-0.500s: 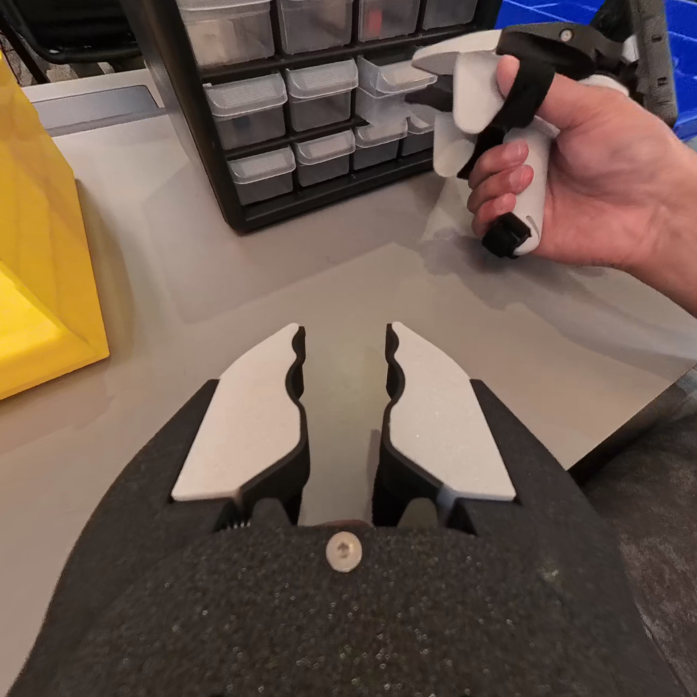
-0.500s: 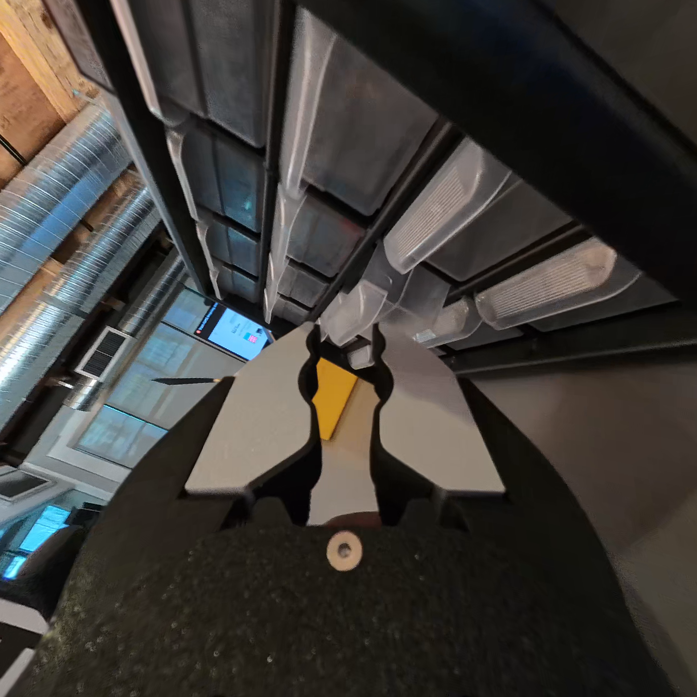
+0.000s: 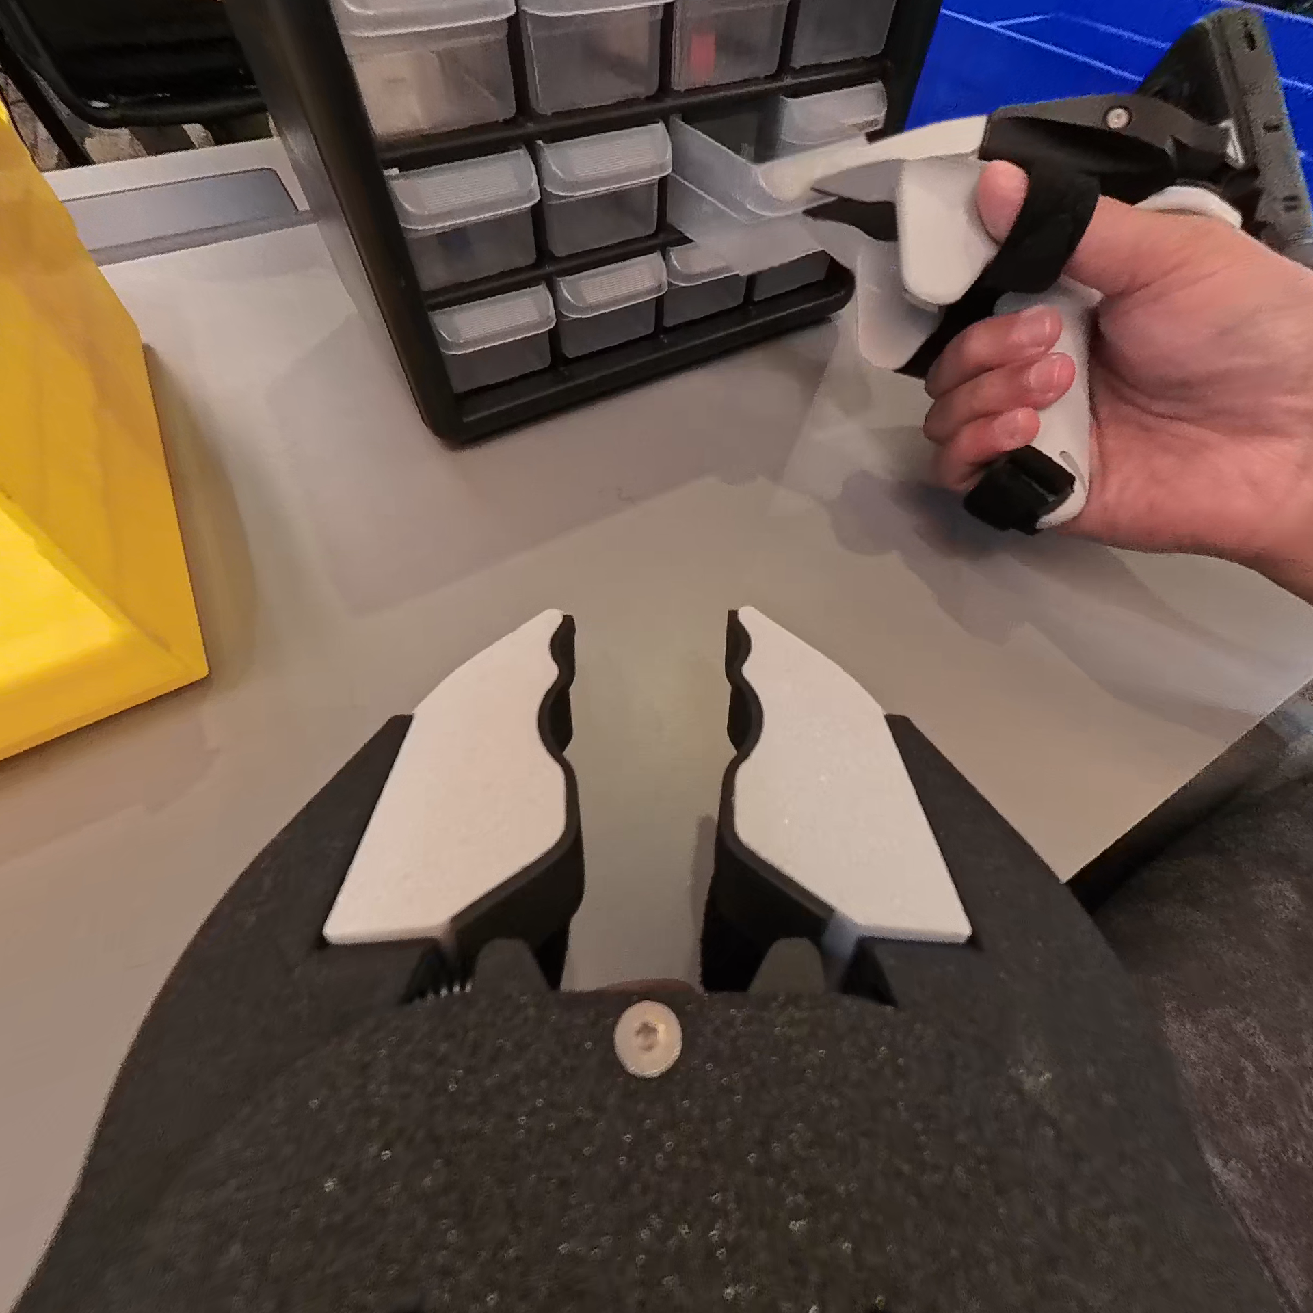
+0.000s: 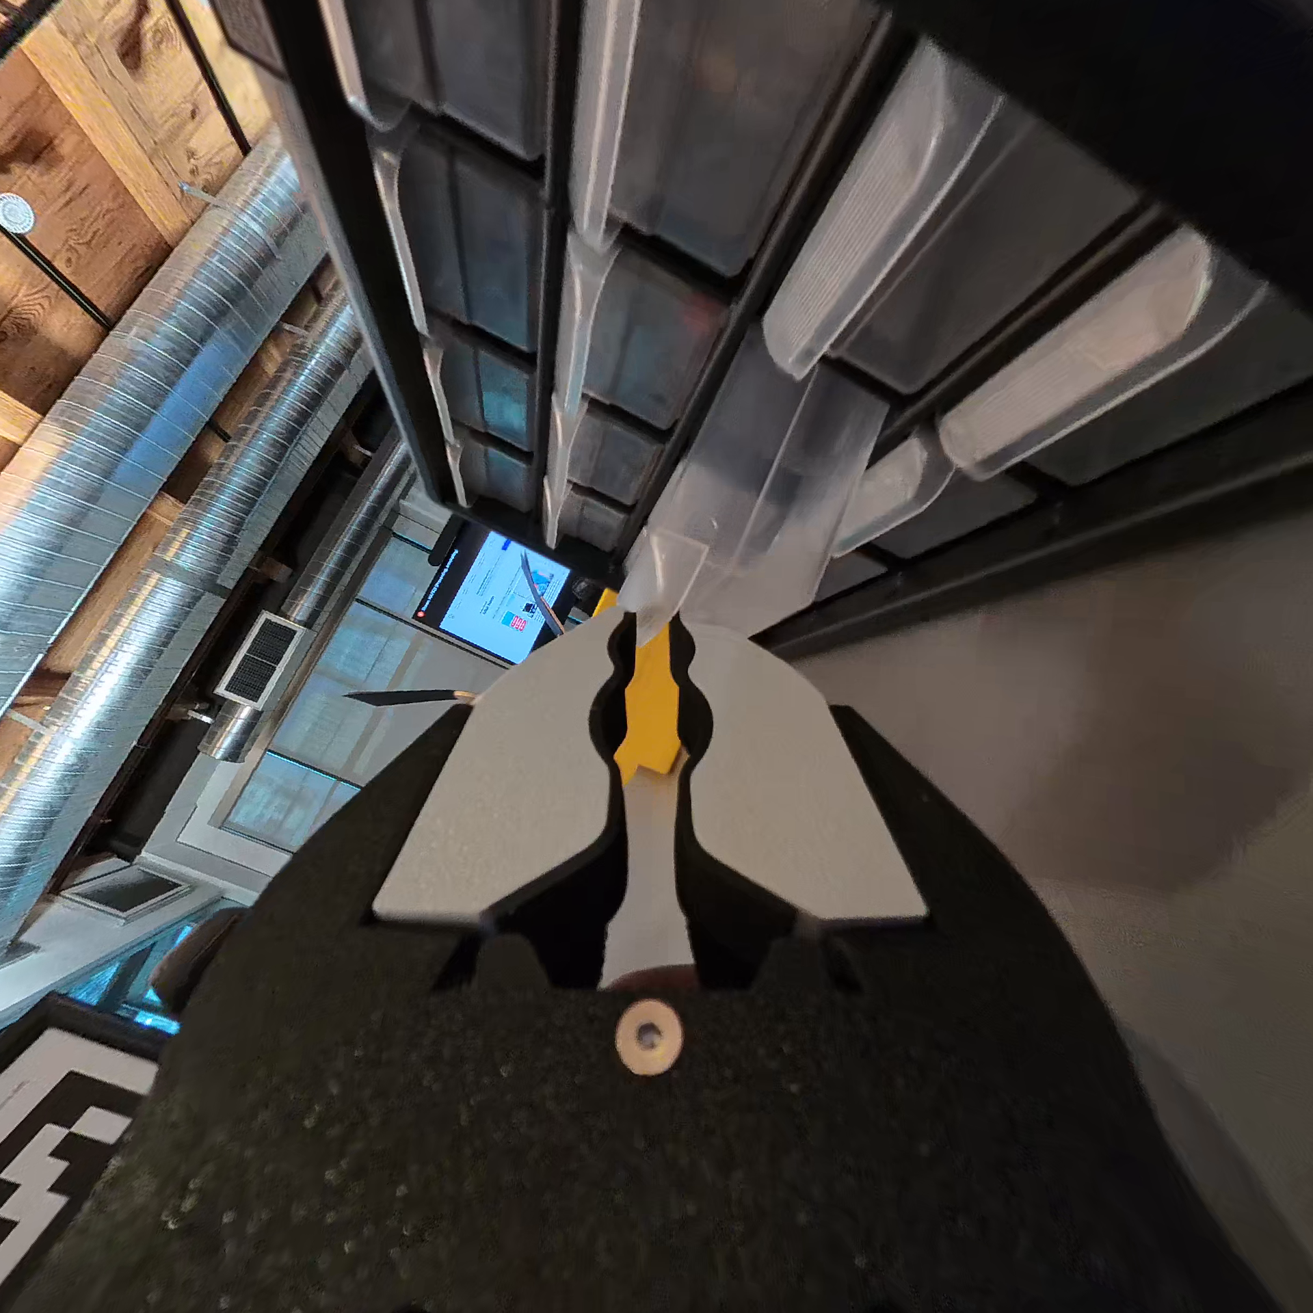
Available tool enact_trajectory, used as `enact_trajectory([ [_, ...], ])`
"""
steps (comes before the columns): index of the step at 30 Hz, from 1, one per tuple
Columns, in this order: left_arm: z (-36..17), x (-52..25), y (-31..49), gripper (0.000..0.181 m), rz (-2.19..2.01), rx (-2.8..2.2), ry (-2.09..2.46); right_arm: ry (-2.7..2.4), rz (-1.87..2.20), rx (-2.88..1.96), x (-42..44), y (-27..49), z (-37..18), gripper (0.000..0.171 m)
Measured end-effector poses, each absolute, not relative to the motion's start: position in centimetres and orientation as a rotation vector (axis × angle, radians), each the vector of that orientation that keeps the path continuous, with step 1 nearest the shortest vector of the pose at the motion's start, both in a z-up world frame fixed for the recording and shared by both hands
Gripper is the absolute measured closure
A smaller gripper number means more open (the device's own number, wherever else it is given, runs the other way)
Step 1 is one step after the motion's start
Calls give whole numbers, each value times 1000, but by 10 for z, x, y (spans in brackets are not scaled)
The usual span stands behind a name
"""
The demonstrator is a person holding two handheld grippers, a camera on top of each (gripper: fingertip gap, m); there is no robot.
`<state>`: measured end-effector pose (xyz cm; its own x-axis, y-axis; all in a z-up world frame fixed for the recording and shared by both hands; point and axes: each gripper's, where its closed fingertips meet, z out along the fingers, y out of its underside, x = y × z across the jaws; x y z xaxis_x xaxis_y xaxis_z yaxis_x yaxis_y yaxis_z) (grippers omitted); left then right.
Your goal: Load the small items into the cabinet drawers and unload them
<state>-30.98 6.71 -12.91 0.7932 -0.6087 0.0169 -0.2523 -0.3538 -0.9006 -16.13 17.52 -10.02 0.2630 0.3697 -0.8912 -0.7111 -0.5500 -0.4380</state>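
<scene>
A black cabinet (image 3: 334, 213) of small clear drawers stands at the back of the grey table (image 3: 355, 533). One clear drawer (image 3: 717, 177) in its third column is pulled partly out. My right gripper (image 3: 785, 186), held in a hand, is shut on that drawer's front lip. In the right wrist view the right gripper (image 4: 654, 622) pinches the clear lip of the drawer (image 4: 774, 511), with the cabinet (image 4: 550, 284) seen from low and tilted. My left gripper (image 3: 648, 625) is open and empty, low over the table in front of the cabinet. What the drawer holds is hidden.
A yellow bin (image 3: 71, 497) stands at the left, also seen between the right fingers (image 4: 650, 710). A blue bin (image 3: 1066, 57) sits behind the cabinet at the right. The table edge (image 3: 1172, 803) runs at the lower right. Across from one pair of fingers to the other is roughly 20 centimeters.
The right gripper has closed on the drawer's lip and drawn the drawer out of the cabinet, moving back toward the right. The left gripper has not moved.
</scene>
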Motion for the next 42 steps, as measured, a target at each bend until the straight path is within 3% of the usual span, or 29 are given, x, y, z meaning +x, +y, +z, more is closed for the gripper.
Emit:
enact_trajectory([
  [16, -124, -307, 63, 141, -444, -1927, 654, 312, 1445, -1629, -171, 131, -107, 162],
  [35, -125, -308, 65, 141, -445, -1932, 652, 162, 1348, -1724, -179, 118, -106, 147],
  [42, -125, -309, 66, 141, -442, -1930, 650, 121, 1294, -1743, -172, 136, -106, 151],
])
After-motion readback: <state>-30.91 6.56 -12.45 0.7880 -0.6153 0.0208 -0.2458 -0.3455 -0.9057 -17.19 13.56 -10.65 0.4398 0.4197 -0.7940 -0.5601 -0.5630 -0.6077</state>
